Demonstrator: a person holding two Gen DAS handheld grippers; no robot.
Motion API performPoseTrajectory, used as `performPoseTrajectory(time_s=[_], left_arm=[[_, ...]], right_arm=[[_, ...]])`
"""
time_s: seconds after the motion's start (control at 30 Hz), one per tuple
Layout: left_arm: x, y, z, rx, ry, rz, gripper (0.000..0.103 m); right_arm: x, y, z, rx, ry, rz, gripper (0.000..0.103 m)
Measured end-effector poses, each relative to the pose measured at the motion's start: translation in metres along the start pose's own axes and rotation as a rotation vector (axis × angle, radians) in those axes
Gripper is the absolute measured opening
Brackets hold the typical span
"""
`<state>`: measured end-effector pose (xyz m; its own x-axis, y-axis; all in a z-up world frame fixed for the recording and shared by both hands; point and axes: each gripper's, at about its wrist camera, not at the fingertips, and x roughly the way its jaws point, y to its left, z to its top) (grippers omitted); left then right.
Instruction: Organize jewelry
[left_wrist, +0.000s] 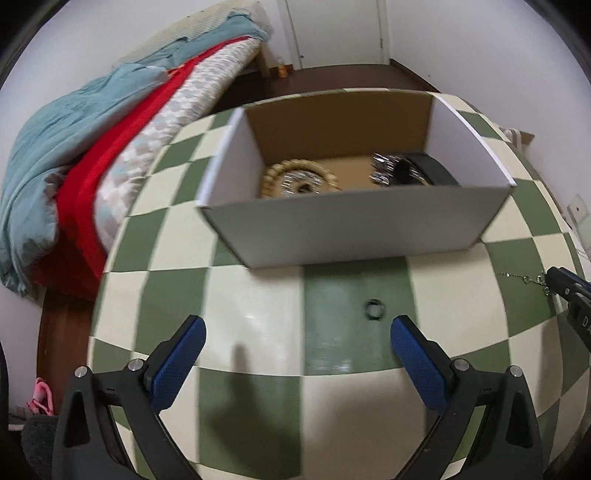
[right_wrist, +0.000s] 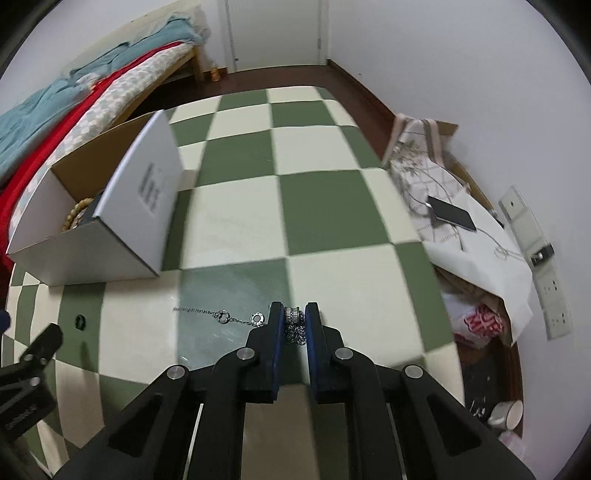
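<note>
A white cardboard box (left_wrist: 354, 229) stands on the green-and-cream checkered table (left_wrist: 255, 306); it also shows in the right wrist view (right_wrist: 110, 236). Inside lie a beaded bracelet (left_wrist: 273, 175), silver pieces (left_wrist: 382, 168) and a black band (left_wrist: 432, 168). My left gripper (left_wrist: 297, 330) is open above the table, with a small dark ring (left_wrist: 373, 309) lying just ahead between its fingers. My right gripper (right_wrist: 294, 314) is shut on a silver necklace pendant (right_wrist: 293, 315); its chain (right_wrist: 225, 315) trails left across the table.
A bed with teal, red and patterned covers (left_wrist: 92, 158) lies left of the table. At the right are a bag with a phone (right_wrist: 452, 214), white paper (right_wrist: 480, 266), wall sockets (right_wrist: 554, 299) and a mug (right_wrist: 508, 413) on the floor.
</note>
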<state>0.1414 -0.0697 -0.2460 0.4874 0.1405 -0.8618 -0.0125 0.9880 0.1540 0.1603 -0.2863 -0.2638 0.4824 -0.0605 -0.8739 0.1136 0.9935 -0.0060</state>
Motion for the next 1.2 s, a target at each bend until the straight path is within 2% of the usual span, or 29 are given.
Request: performPoseTrajectory(time_s=[0.2,0.23,0.3,0.4,0.47,0.5,0.57,0.6,0.9,1.2], left_arm=[[0.003,-0.019,0.002,0.030,0.000,-0.034,0.101],[0.003,-0.022,0.003,0.034,-0.002,-0.038,0.097],[0.004,-0.026,0.004,0.040,0.004,-0.052,0.087],[0.006,-0.028,0.006,0.044,0.017,-0.079,0.065],[0.005,-0.029,0.006,0.043,0.012,-0.103,0.045],[0.005,-0.030,0.006,0.045,0.009,-0.117,0.039],[0.005,-0.031,0.007,0.051,0.006,-0.134,0.016],[0.005,-0.033,0.008,0.055,0.008,-0.135,0.012],[-0.004,-0.031,0.010,0.059,-0.015,-0.144,0.010],[-0.053,-0.014,0.022,0.064,-0.076,-0.184,0.010]], right_arm=[[-0.002,-0.009,-0.003,0.029,-0.002,0.002,0.012],[-0.002,-0.008,-0.003,0.031,-0.003,0.001,0.012],[-0.002,-0.008,-0.003,0.033,-0.004,0.001,0.012],[-0.001,-0.008,-0.003,0.033,-0.004,0.001,0.012],[-0.001,-0.008,-0.003,0.032,-0.004,0.001,0.012],[-0.001,-0.008,-0.003,0.032,-0.003,0.001,0.012],[-0.001,-0.008,-0.003,0.030,-0.003,0.001,0.012],[-0.001,-0.007,-0.003,0.029,-0.002,0.001,0.012],[-0.020,-0.003,0.001,0.028,-0.029,0.036,0.012],[-0.078,0.017,0.030,-0.003,-0.107,0.150,0.012]])
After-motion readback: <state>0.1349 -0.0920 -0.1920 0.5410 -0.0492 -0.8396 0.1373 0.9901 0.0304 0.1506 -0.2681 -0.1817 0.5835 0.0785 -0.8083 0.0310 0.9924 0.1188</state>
